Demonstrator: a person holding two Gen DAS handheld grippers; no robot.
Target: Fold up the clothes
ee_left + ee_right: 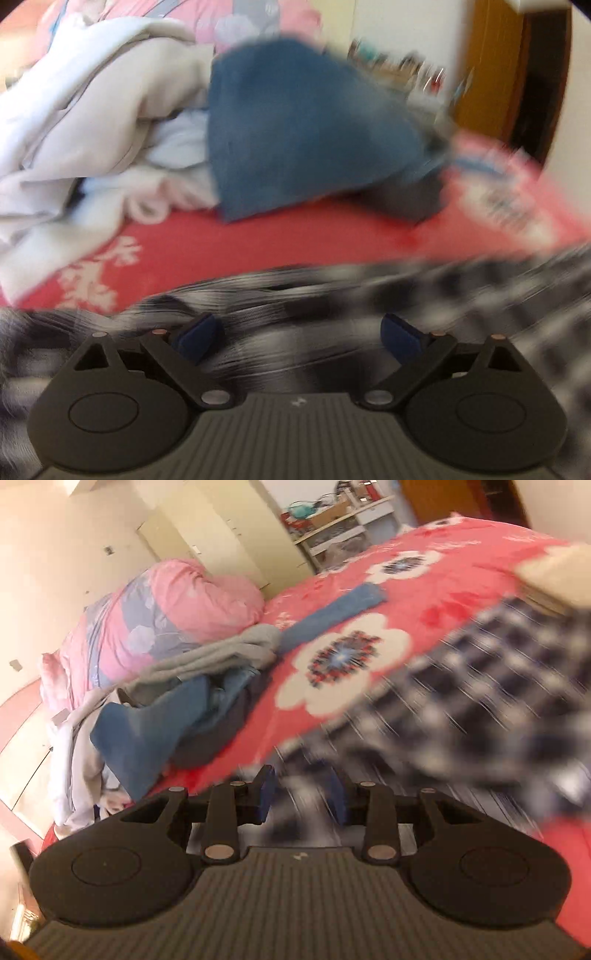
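On the bed (461, 568) the checked shirt (461, 716) lies nearest, spread right under both cameras. The right tongs (301, 794) sit at its near edge, with cloth between the fingers. The left tongs (297, 338) hang over the same shirt, fingers wide apart. Beyond the shirt, to the left, a pile of clothes (177, 698) sits on the bed cover. In the left wrist view the denim piece (306, 129) lies at the pile's right side, with pale garments (92, 122) heaped to its left. Behind the pile rests a rolled quilt (166, 609). A shelf unit (340, 520) stands past the bed's far end, a door (517, 74) to its right.
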